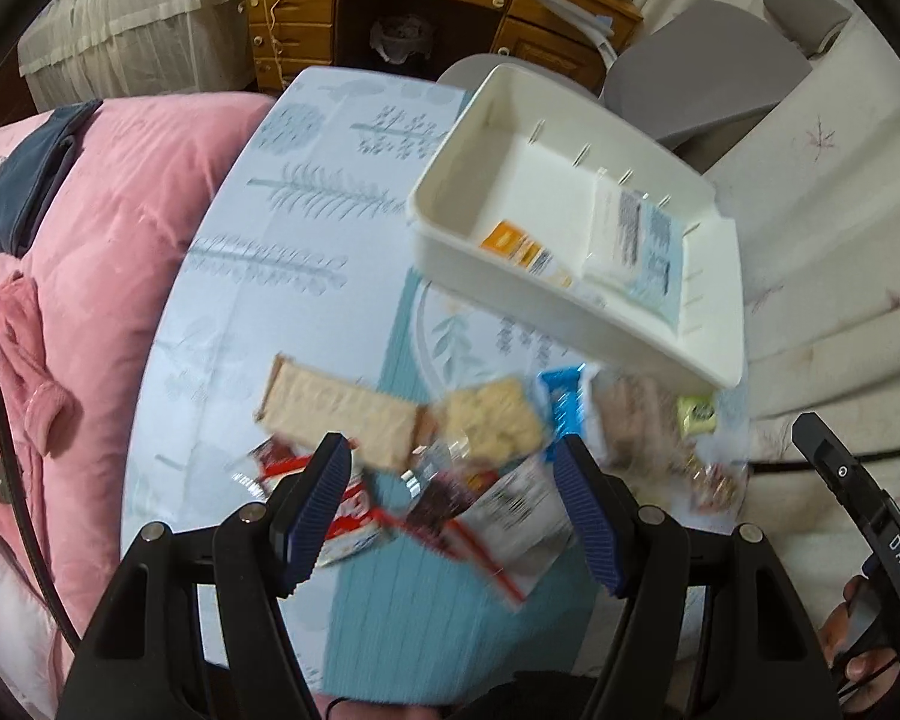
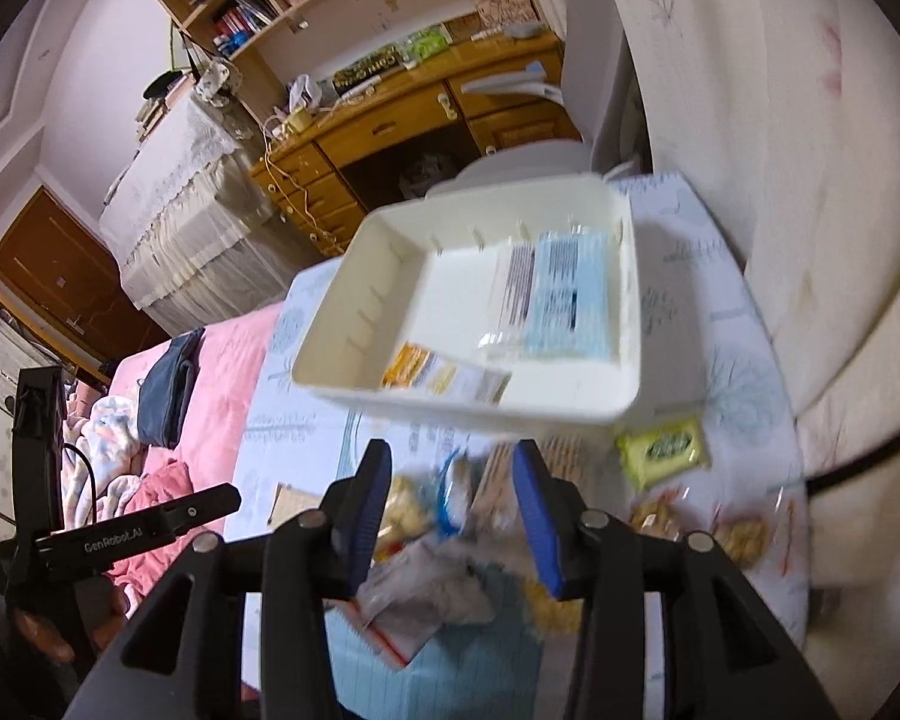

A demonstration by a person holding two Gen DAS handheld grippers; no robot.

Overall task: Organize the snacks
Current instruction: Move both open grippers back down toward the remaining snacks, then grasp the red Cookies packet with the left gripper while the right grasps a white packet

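**Snack pile and bin: both grippers released above the table**

Left wrist view: the left gripper (image 1: 453,462) hangs over the table (image 1: 306,252) with its blue-padded fingers (image 1: 324,504) spread wide and nothing between them; state: released. Below and ahead of the fingers lies the loose snack pile (image 1: 450,450); the picture is motion-blurred, so labels cannot be read. Identifiable items: a long pale cracker pack (image 1: 339,414) at the left of the pile; a clear pack of pale biscuits (image 1: 492,420) beside it; a blue-and-white wrapper (image 1: 564,405) just right of that; a red-and-white wrapper (image 1: 354,510) partly hidden by the left finger; a small green packet (image 1: 696,414) at the far right, near the bin corner. The white plastic bin (image 1: 450,180) sits on the table beyond the pile, toward the right; inside it lie a pale blue printed pack (image 1: 648,246) and an orange-and-white packet (image 1: 525,252). A pink quilt (image 1: 120,192) borders the table on the left; part of the right gripper body shows at the lower right edge.

Right wrist view: the right gripper (image 2: 453,495) also stands released, fingers (image 2: 537,516) apart, holding nothing; crumpled wrappers lie blurred beneath them. The bin (image 2: 354,312) is directly ahead, containing the same blue pack (image 2: 564,294) and orange packet (image 2: 420,369); the green packet (image 2: 663,450) rests on the table just right of the bin's near corner. A wooden desk (image 2: 390,126) stands behind.
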